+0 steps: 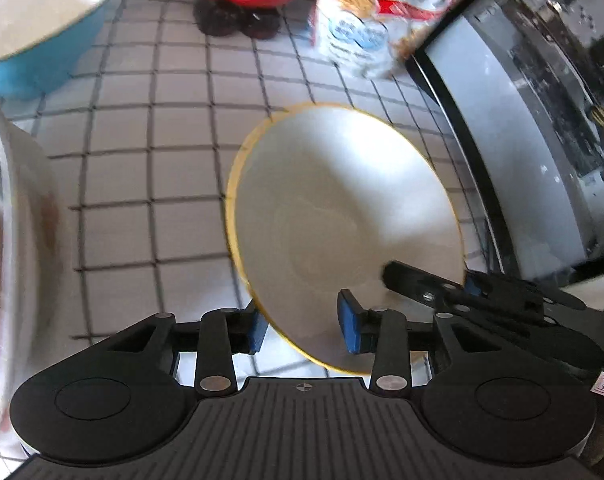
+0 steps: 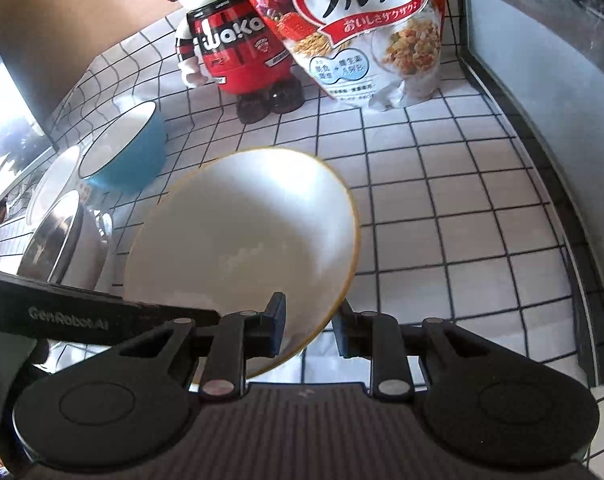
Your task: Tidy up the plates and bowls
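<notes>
With the right gripper point(image 2: 308, 330) pinching the tilted plate's point(image 2: 242, 236) rim, the left gripper point(image 1: 306, 328) is standing half-open around its edge and should back off straight, without nudging it.

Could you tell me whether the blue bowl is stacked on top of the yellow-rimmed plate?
No, the blue bowl sits on the tiled counter apart from the yellow-rimmed plate, which the right gripper holds tilted.

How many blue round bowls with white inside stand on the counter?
1. The blue round bowl stands far left on the tiled counter; others may be hidden.
</notes>
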Available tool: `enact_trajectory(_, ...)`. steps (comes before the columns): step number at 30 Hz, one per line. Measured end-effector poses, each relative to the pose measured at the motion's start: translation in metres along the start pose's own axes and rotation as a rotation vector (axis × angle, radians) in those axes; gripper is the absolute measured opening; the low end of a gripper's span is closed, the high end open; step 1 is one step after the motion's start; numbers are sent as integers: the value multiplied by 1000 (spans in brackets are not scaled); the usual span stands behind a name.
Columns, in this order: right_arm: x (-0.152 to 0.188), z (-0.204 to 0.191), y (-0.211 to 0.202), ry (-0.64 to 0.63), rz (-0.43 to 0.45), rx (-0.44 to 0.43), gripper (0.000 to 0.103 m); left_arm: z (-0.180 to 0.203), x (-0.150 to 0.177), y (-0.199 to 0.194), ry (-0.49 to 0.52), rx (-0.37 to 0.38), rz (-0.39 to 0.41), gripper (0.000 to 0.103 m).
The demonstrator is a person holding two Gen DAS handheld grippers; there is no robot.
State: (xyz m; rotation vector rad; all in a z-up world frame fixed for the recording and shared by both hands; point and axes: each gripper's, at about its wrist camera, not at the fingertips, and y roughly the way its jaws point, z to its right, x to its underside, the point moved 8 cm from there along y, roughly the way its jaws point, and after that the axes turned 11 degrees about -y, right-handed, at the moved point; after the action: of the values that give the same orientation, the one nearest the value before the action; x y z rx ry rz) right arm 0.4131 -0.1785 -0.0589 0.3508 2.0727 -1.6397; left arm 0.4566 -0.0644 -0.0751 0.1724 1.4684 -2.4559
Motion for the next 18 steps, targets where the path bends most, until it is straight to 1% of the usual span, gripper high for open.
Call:
enact_trajectory(4,-11,7,4,16,22,24,25,-9,-13,-4,-35,-19,50,40)
enact_trajectory(5,-13,9,6,24,27,27,25,-9,-15,-5,-40,-17,54,37)
enact_trajectory(6,-16,12,9,34,27,32,25,-8,-17,-6,-40,-6,53,34)
enact_trajectory(7,-18,14,12,49,28,32,25,-5,-18,-7,-36,0,51,35)
enact_trajectory(9,-22,14,16,66,34,13,28,-4,-17,-6,-22,-15,48,35)
enact_trajectory(13,-23,13,16,60,26,26,29,-1,-13,-6,-4,-17,43,37)
enact_trajectory(18,-17,15,11,58,21,33,29,3,-11,-2,11,5,27,38)
